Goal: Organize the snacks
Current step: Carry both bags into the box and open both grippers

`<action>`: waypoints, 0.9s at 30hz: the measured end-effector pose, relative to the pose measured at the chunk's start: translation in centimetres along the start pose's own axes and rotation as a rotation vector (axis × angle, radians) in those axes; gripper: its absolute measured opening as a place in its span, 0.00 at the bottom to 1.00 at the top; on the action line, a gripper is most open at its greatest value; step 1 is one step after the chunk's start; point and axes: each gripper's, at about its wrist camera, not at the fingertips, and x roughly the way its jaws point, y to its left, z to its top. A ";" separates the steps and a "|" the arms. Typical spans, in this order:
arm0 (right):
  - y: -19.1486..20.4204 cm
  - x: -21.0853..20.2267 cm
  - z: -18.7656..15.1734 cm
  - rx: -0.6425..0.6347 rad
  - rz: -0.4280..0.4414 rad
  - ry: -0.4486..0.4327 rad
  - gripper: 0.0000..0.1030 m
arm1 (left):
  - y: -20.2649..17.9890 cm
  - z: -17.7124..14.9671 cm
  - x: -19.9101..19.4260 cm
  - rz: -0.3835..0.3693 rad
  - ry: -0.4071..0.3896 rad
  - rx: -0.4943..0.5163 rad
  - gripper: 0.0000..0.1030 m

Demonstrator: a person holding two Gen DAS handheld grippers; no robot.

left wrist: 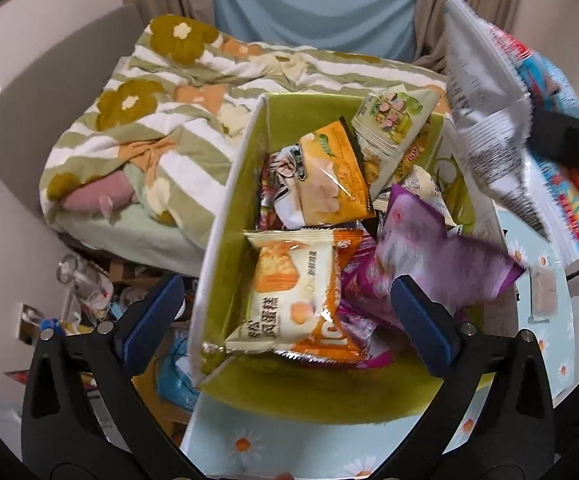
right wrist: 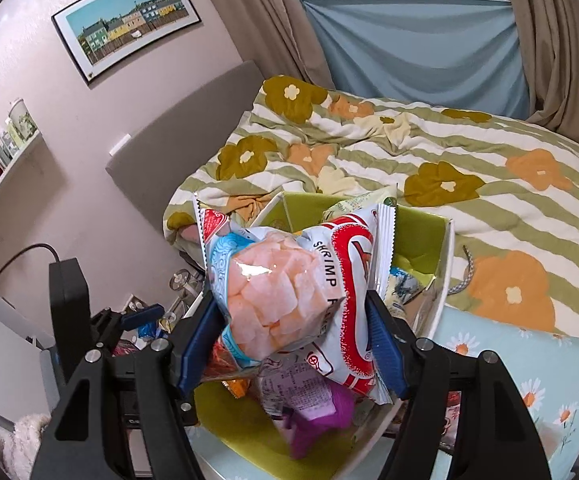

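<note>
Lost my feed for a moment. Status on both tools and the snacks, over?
Left tool open, empty, above the green-lined storage box. Right tool shut on the red-and-white shrimp chips bag, over the box. Purple packet blurred, below the left tool. Nothing blocking.

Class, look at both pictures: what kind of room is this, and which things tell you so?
Most likely a bedroom: a bed with a flowered quilt, a padded headboard, and curtains over a window.

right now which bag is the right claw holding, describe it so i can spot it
Find the green-lined box beside the flowered bed. Just above it, the right claw pinches a shrimp chip bag. Its clear window shows pale pink chips, unlike the purple bag below.
</note>
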 end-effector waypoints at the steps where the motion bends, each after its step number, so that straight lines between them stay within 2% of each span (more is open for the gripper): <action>1: 0.4 0.2 0.0 -0.008 -0.005 0.004 0.64 | -0.1 -0.1 -0.3 -0.002 -0.002 0.000 1.00; 15: 4.9 6.6 1.9 -0.073 -0.036 0.073 0.67 | 3.2 -0.5 -0.4 0.017 0.003 -0.014 1.00; 18: 5.2 7.5 1.4 -0.074 -0.069 0.082 0.74 | 3.5 -0.9 -0.3 0.020 0.005 -0.014 1.00; 19: 5.3 7.5 1.4 -0.075 -0.071 0.076 0.81 | 3.6 -1.0 -0.2 0.019 0.006 -0.014 1.00; 20: 5.2 7.4 1.2 -0.074 -0.074 0.065 0.93 | 3.6 -1.2 -0.1 0.017 0.008 -0.015 1.00; 21: 5.1 7.2 1.0 -0.073 -0.076 0.052 1.00 | 3.6 -1.3 -0.1 0.016 0.009 -0.016 1.00; 27: 4.5 5.7 0.0 -0.061 -0.098 -0.011 1.00 | 3.3 -2.0 0.0 0.017 0.004 -0.009 1.00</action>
